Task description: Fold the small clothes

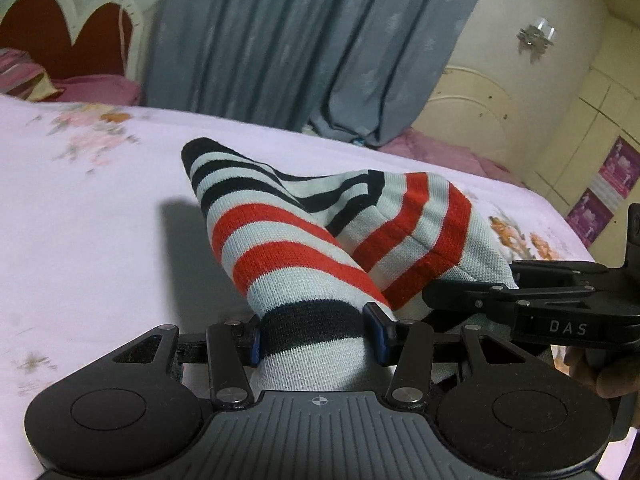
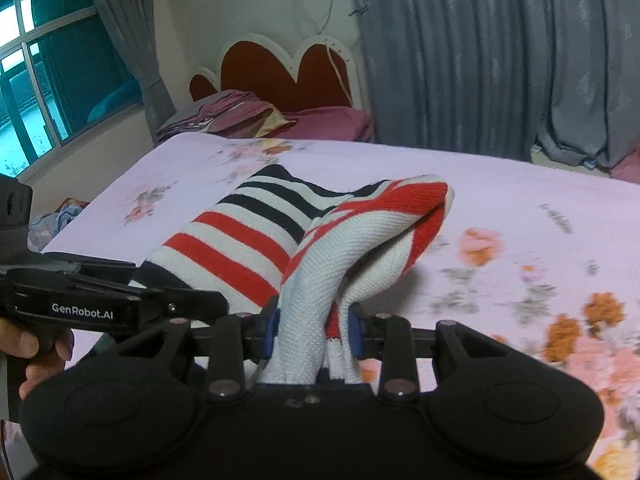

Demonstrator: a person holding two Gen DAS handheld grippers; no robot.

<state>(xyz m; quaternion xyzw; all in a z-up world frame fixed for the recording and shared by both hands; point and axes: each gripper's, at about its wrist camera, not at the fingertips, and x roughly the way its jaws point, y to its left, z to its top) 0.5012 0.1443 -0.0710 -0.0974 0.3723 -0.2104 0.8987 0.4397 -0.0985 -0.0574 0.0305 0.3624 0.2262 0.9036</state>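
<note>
A small knitted garment (image 1: 304,232) with red, black and pale stripes is lifted off the bed, bunched into two folds. My left gripper (image 1: 316,332) is shut on its near edge at a black band. My right gripper (image 2: 314,334) is shut on another bunched part of the same garment (image 2: 320,240), white inside showing. The two grippers are close side by side; the right one shows at the right of the left wrist view (image 1: 520,304), and the left one at the left of the right wrist view (image 2: 120,300).
The bed has a pale pink floral sheet (image 1: 80,220) and a red headboard (image 2: 280,68) with pillows (image 2: 248,116) at the far end. Grey curtains (image 1: 300,40) hang behind. A window (image 2: 48,72) is at the left, cupboards (image 1: 580,112) at the right.
</note>
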